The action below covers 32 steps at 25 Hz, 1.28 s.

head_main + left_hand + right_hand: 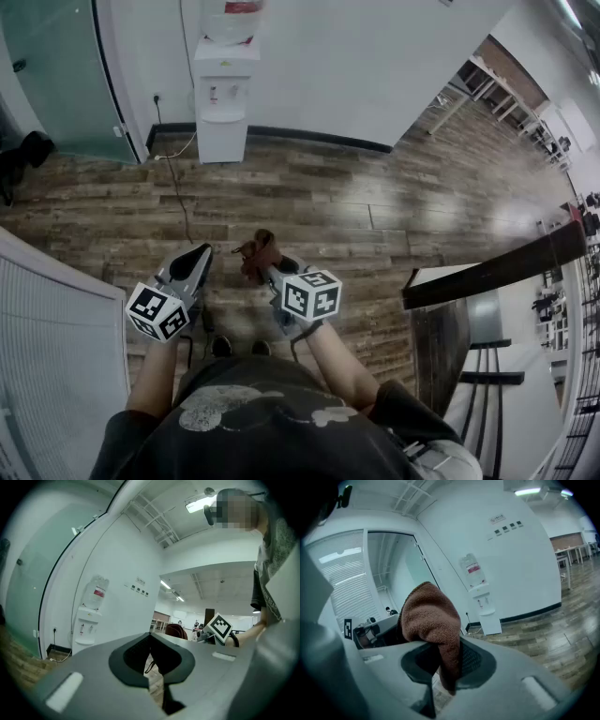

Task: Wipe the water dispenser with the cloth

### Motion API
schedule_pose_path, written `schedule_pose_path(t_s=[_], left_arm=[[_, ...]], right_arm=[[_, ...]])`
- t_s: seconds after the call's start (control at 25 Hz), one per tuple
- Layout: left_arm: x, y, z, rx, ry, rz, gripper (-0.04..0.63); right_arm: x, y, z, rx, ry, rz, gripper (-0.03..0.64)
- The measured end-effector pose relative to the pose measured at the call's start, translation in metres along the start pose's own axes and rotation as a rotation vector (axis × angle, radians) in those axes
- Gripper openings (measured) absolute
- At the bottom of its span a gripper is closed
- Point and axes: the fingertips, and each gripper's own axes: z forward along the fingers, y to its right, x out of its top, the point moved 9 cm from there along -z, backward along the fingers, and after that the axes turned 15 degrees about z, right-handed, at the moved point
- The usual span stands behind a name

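Right gripper view, unlike head view, shows right tongs (443, 666) clamping cloth (429, 616).

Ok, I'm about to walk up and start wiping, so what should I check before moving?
1. Grip: the cloth is clamped in the right tool: ok.
2. The left tool is empty, jaws together: ok.
3. Reach: the water dispenser stands far off, across the floor by the wall: not ok.
4. Path: a cable lies on the floor ahead: not ok.
5. Whether the cloth is damp or dry: cannot tell.
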Motion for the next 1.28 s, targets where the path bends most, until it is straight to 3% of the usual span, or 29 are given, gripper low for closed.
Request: schedule_pose_path(t_s=[0.6, 0.84, 1.28], left_arm=[[-0.002, -0.002, -0.008, -0.016, 0.004, -0.011, 0.017], [-0.005, -0.013, -0.025, 0.017, -0.020, 0.026, 0.017], [-0.023, -0.050, -0.050, 0.038, -0.041, -0.021, 0.017]], right_arm=[[-0.004, -0.009, -0.002, -0.039, 0.014, -0.004, 0.057], [-0.002, -0.009, 0.006, -0.083, 0.057, -0.010, 0.058], [-0.017, -0.012, 0.035, -0.145, 0.019, -0.007, 0.058]])
